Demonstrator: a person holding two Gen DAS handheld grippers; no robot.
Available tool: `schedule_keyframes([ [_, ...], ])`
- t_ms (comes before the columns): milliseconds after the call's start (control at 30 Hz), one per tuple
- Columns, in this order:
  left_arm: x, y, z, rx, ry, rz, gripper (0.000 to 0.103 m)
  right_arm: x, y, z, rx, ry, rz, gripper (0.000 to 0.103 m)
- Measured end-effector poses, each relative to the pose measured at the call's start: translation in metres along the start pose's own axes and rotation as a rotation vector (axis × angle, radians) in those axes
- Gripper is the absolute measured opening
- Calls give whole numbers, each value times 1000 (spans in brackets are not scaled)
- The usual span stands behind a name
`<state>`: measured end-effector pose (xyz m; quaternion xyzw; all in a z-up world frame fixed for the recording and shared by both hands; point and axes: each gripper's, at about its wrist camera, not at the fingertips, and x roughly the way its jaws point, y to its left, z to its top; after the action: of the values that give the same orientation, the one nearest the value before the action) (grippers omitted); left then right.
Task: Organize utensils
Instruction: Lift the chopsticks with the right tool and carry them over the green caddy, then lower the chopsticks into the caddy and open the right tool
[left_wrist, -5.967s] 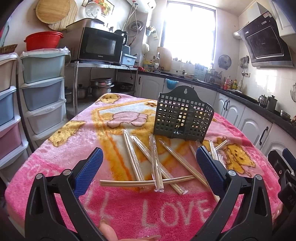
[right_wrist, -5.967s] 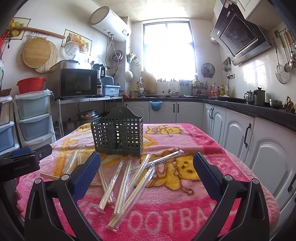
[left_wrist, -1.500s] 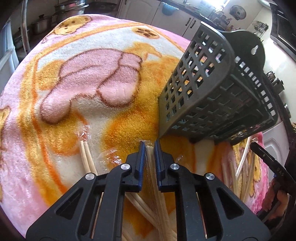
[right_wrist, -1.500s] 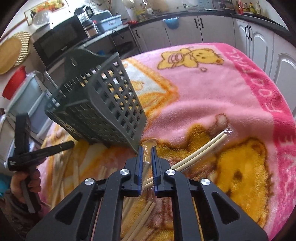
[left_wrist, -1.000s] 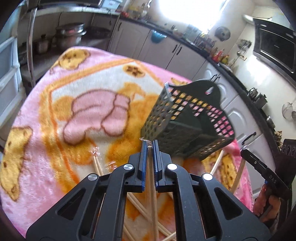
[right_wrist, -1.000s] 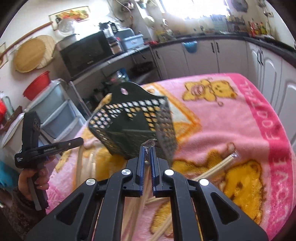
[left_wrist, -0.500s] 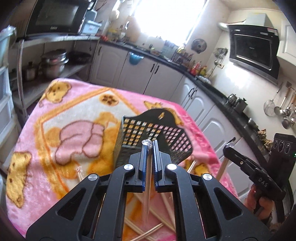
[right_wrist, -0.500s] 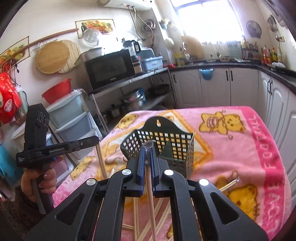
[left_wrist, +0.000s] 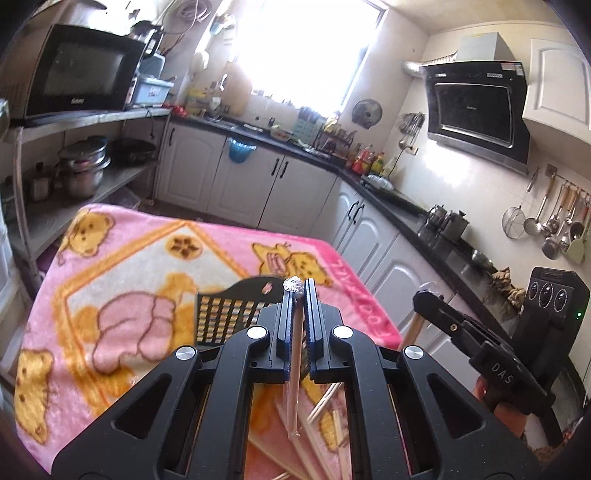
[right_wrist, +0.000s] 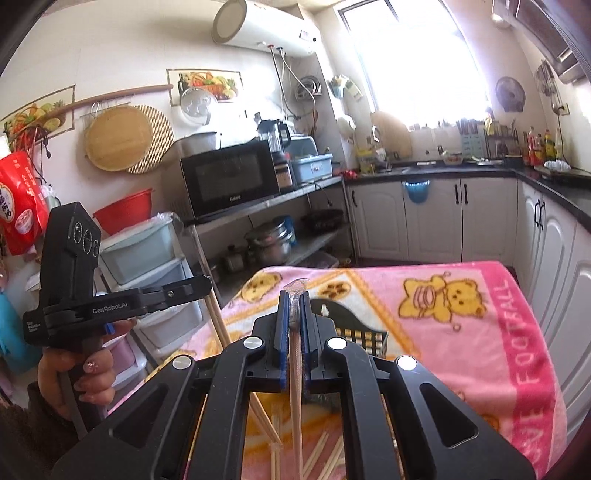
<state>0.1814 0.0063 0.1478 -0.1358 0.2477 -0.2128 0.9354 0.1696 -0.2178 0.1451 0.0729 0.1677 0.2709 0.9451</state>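
**Both tongs lifted wrapped chopsticks above the basket**

Two wrist views looked over a kitchen, where a desk was covered by a pink cartoon blanket (left_wrist: 122, 266).

In the left wrist view, the left tongs (left_wrist: 298, 295) filled the lower half of the frame, their blue pads clamped together on a pair of chopsticks in a clear plastic sleeve (left_wrist: 293, 373). The sleeve's crimped end poked out at the tips, and the rest hung down towards 6 o'clock. Just behind the tips, at about 10 o'clock, stood the dark slotted utensil basket (left_wrist: 229, 314), upright on the blanket. More loose chopsticks (left_wrist: 325, 402) lay on the blanket beneath the tongs.

In the right wrist view, the right tongs (right_wrist: 294, 295) were likewise clamped on a second wrapped chopstick pair (right_wrist: 295, 369), held near its top so that it dangled almost straight down. The basket showed just past the tips, at 1 o'clock. At 9 o'clock a hand (right_wrist: 79, 373) gripped the left tool's handle.

Holding each pair by its upper end probably let the lower end drop upright into the basket's open top. Both pairs appeared raised clear of the desk and not yet inside the basket, so the sorting seemed barely begun.
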Motion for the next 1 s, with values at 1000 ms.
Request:
schedule_keyframes([
  [1000, 11, -6, 71, 56, -210, 114, 3, 30, -29, 84, -42, -273, -107, 6],
])
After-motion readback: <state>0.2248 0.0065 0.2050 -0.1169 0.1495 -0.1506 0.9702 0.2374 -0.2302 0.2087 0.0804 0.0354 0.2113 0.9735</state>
